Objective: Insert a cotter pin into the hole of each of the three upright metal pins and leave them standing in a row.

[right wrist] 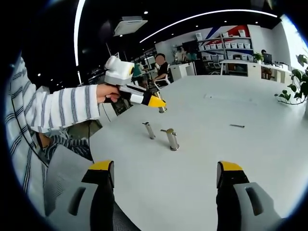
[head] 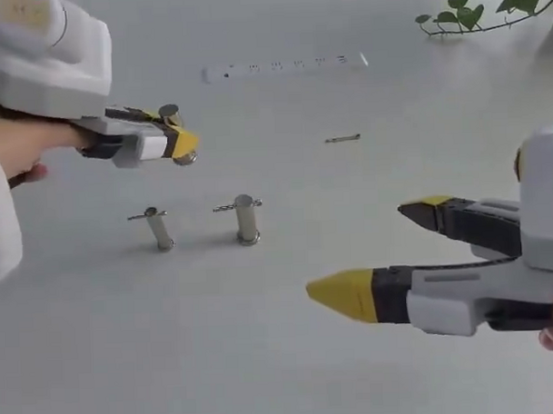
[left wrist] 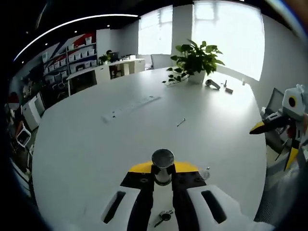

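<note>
Yellow-tipped right gripper [head: 358,250] gapes wide, empty; left gripper [head: 185,145] clamps the third cylindrical steel pin [left wrist: 163,166]. Next move, likely: collect the thin loose cotter pin [head: 342,138].

We find no legible text, number, brand or sign in any of the three views. In the right gripper view, the red and blue wall graphic [right wrist: 230,32] above the shelves is too small and blurred for us to tell whether it carries lettering. The same holds for the boxes [right wrist: 226,46] on those shelves. In the head view, the white power strip [head: 285,67] shows only small dark marks that we cannot read as characters.
</note>
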A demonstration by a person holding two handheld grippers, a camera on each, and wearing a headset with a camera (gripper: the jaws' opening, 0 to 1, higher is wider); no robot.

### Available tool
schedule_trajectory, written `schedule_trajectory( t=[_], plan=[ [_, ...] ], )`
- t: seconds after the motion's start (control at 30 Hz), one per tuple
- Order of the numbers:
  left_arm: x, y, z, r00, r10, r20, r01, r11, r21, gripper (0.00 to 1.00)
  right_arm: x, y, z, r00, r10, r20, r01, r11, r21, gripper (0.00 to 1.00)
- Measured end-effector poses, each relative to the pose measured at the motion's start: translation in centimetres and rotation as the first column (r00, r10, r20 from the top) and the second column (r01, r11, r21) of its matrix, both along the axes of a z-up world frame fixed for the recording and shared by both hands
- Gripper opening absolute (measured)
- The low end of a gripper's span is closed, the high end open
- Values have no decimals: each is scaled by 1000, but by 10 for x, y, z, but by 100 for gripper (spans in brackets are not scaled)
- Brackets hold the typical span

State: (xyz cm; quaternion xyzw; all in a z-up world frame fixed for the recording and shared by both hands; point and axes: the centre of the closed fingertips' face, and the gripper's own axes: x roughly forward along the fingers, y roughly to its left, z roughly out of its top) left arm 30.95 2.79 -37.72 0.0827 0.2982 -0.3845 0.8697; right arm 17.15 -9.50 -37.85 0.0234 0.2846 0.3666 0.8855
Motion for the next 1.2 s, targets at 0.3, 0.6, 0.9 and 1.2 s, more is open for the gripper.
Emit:
schedule_trajectory(
  t=[0.3,0.6,0.9,1.2],
  plan=[
    [-43,-3,12,997,-58,46,55,997,47,10,-7,-3,2,1000,-3,12,3,1000,3,87],
    [-65,-2,-3,999,-37,25,36,999,27,10,-9,-2,8,999,6,33,-6,1000,6,87],
    [-84,-4,-37,999,-29,-27,30,999,13,10,-12,-4,8,1000,12,27,-13,1000,12,87],
    [-93,-18,-59,999,-27,-38,29,998,52,10,-13,-4,5,1000,14,20,-15,1000,22,87]
  ],
)
